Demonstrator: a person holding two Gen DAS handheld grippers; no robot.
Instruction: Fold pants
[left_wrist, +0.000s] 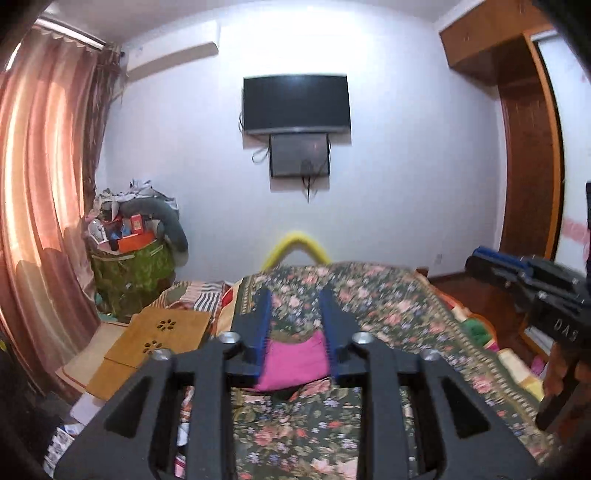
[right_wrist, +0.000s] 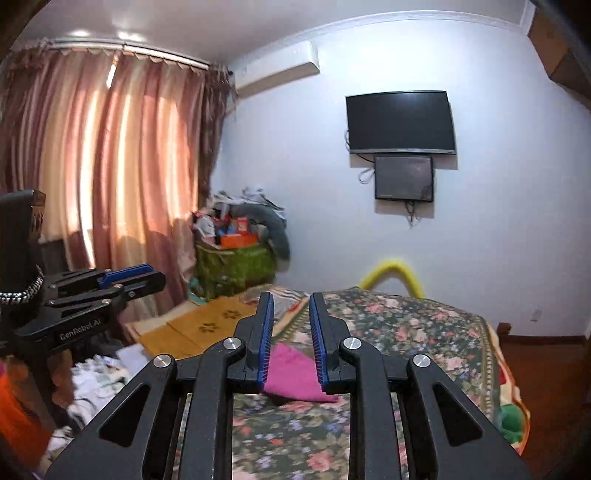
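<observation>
Pink pants (left_wrist: 295, 363) lie bunched in compact fold on floral bedspread (left_wrist: 388, 306), near end of bed, directly ahead of and below both tongs. Left tongs (left_wrist: 294, 299) spread, empty, pink cloth showing in gap between their fingers. Right tongs (right_wrist: 291, 306) also spread, empty, held just right of left tongs, bundle slightly left of their centre line. Neither touches cloth, it seems. Bundle's long axis hard to tell, seemingly runs left-right. Both about equally near; next move likely straight descent
</observation>
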